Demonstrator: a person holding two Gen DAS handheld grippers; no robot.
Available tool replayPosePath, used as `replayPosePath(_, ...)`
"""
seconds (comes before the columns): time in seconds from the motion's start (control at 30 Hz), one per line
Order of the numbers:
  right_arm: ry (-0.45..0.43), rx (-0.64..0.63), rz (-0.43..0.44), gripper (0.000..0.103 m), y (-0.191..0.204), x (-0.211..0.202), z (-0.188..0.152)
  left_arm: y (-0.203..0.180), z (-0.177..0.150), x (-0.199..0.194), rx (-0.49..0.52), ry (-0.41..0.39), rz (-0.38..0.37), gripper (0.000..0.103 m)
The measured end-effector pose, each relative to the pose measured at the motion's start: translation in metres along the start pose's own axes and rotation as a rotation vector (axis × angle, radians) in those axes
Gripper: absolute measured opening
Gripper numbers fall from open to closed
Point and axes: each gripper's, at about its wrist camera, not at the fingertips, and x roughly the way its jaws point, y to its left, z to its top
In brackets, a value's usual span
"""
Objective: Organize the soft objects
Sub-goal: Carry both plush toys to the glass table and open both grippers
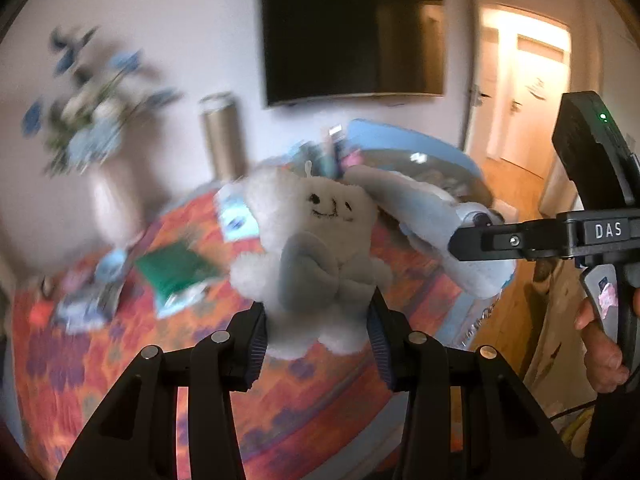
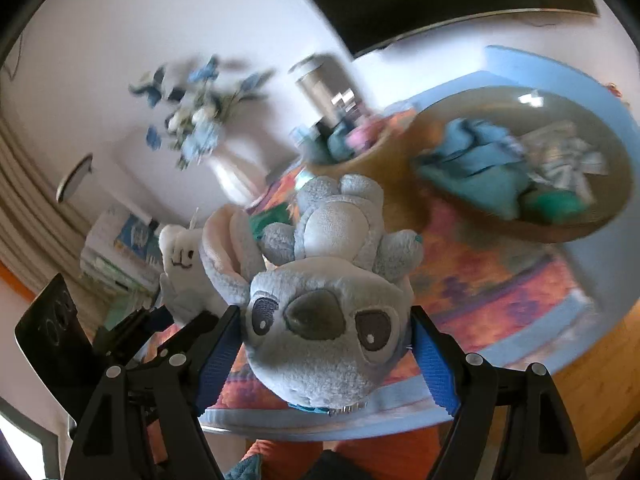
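Left gripper [image 1: 316, 336] clamps white plush [image 1: 316, 240] upright, face outward, above worktop [image 1: 100, 360]; right gripper [image 2: 324, 344] grips blue plush [image 2: 320, 300] by the head, body pointing 12 o'clock, bowl [image 2: 560, 228] at 2 o'clock

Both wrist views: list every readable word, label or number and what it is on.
"DAS": on the right gripper, white letters on its black body.
Booklets on the table: print too blurred to read.
Stacked boxes by the wall: print too blurred to read.
Nothing else is legible.
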Motion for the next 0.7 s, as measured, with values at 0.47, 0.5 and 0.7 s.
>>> replayPosePath(0.47, -0.218, 0.162, -0.090, 0.080, -0.093, -0.066, 0.067, -0.080, 0.101, 0.071, 0.068, -0.043, -0.126, 0.042)
replayPosePath(0.5, -0.229, 0.170, -0.090, 0.080, -0.099, -0.066, 0.074, -0.081, 0.105, 0.078, 0.062, -0.043, -0.116, 0.042)
replayPosePath(0.7, -0.252, 0.284, -0.080, 0.080, -0.146, -0.038, 0.115, -0.087, 0.125, 0.127, -0.001, -0.001, -0.080, 0.042)
